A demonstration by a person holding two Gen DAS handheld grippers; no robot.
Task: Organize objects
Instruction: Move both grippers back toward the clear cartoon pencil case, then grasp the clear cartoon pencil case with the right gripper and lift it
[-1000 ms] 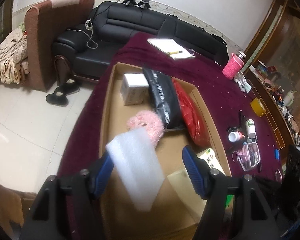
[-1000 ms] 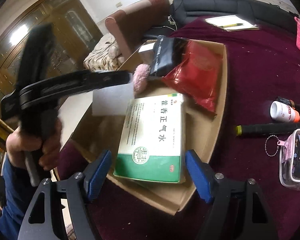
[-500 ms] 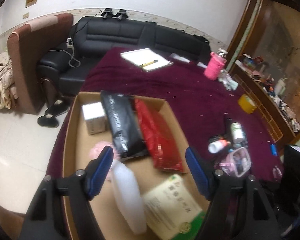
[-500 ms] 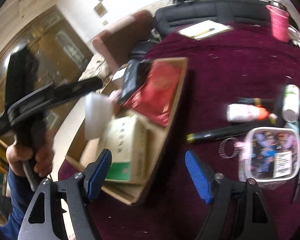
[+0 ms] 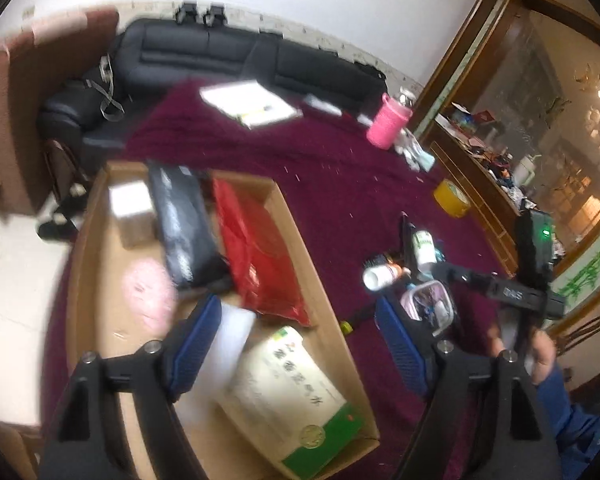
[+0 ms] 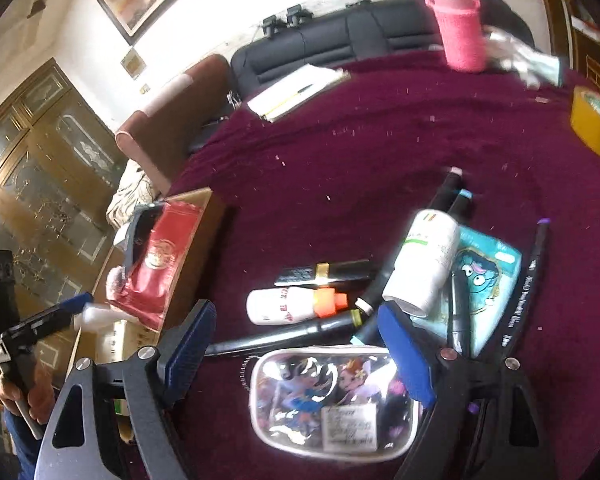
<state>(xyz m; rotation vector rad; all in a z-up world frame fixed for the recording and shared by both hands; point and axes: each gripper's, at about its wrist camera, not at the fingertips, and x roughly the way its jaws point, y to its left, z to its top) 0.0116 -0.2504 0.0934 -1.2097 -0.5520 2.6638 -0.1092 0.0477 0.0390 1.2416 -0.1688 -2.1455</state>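
Note:
A cardboard box (image 5: 332, 344) on the maroon tablecloth holds a white carton (image 5: 130, 204), a black pouch (image 5: 184, 220), a red pouch (image 5: 256, 256), a pink puff (image 5: 148, 292), a white foam sheet (image 5: 230, 340) and a green-and-white medicine box (image 5: 292, 396). My left gripper (image 5: 298, 344) is open above the box's near end. My right gripper (image 6: 296, 348) is open over a clear cartoon pouch (image 6: 328, 396), beside a small white bottle with an orange cap (image 6: 296, 304), a larger white bottle (image 6: 424, 264), black pens (image 6: 284, 336) and a teal card (image 6: 484, 280).
A notebook with a pen (image 6: 296, 94), a pink bottle (image 6: 462, 34) and a yellow tape roll (image 6: 594, 128) lie farther back on the cloth. A black sofa (image 5: 228, 56) and a brown armchair (image 5: 24, 92) stand behind the table. A cabinet (image 5: 500, 184) is on the right.
My left gripper let the foam sheet drop into the box and pulled back. My right gripper swung right, from the medicine box in the cardboard box to the loose items on the cloth.

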